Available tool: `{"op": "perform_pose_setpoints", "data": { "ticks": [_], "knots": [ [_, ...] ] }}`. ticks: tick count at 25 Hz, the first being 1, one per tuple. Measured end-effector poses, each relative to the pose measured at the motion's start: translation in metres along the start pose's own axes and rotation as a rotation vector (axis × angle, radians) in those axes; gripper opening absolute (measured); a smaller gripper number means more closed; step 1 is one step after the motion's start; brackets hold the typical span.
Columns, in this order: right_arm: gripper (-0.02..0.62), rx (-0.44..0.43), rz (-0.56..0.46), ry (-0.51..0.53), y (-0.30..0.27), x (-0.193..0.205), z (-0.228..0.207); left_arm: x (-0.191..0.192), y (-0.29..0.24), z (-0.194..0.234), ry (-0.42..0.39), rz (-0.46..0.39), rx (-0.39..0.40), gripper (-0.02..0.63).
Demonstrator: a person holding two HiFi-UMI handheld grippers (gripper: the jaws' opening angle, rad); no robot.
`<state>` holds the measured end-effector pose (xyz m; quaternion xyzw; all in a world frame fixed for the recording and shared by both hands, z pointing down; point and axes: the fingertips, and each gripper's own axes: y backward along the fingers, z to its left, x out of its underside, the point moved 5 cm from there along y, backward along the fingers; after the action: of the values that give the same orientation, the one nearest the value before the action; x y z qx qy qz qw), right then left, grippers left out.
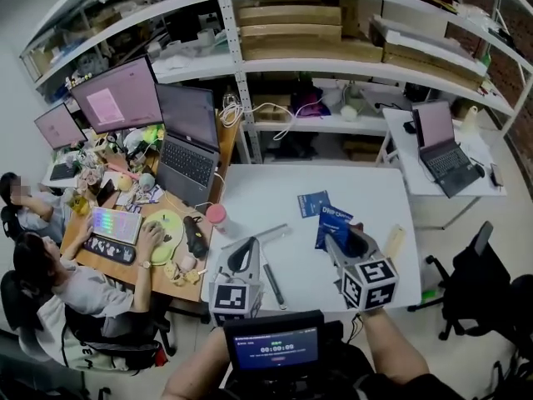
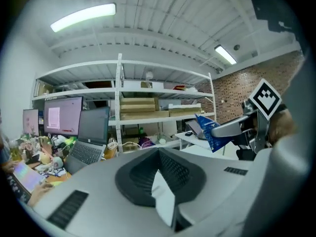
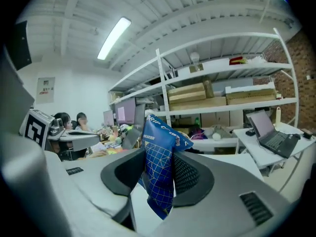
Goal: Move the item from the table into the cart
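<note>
Packet (image 3: 162, 135) in right gripper (image 3: 157, 177) jaws, lettering partly hidden

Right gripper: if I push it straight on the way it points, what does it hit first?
The right gripper, shut on the blue DRIP packet, points out over the white table. Nothing stands in that line until the shelf rack behind it, probably its lower shelf; depth is unclear.

A blue packet (image 3: 160, 157) with a white grid and white lettering stands roughly upright, pinched near its lower half by the right gripper (image 3: 157, 179), one dark pad of the fingers (image 3: 190, 174) on each side. It is held up off the white counter (image 1: 266, 194). A second, similar blue packet (image 1: 313, 202) lies flat on that counter, just beyond it.
</note>
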<state>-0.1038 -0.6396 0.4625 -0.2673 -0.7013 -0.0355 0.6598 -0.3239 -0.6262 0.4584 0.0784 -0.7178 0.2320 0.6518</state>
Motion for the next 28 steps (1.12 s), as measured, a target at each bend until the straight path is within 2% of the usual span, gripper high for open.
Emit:
{"op": "perform_pose_setpoints", "data": {
  "ticks": [4, 7, 15, 18, 22, 25, 28],
  "knots": [
    [0.155, 0.015, -0.113, 0.048, 0.045, -0.031, 0.008, -0.039, 0.029, -0.004, 0.021, -0.108, -0.005, 0.008],
    [0.155, 0.026, -0.159, 0.070, 0.065, -0.042, 0.012, -0.057, 0.043, -0.010, 0.044, -0.160, 0.010, 0.008],
    [0.155, 0.125, -0.228, 0.101, 0.123, -0.052, -0.014, -0.077, 0.025, -0.062, 0.042, -0.180, 0.155, 0.008],
    [0.155, 0.227, -0.268, 0.107, 0.156, -0.056, -0.032, -0.087, 0.011, -0.091, 0.005, -0.197, 0.269, 0.008],
    [0.155, 0.416, -0.328, 0.088, 0.218, -0.053, -0.047, -0.098, 0.001, -0.139, -0.067, -0.222, 0.448, 0.008],
    [0.155, 0.602, -0.345, 0.070, 0.276, -0.039, -0.053, -0.100, -0.004, -0.194, -0.136, -0.225, 0.599, 0.008],
    [0.155, 0.754, -0.342, 0.069, 0.342, -0.021, -0.054, -0.103, 0.003, -0.257, -0.134, -0.231, 0.770, 0.008]
  ]
}}
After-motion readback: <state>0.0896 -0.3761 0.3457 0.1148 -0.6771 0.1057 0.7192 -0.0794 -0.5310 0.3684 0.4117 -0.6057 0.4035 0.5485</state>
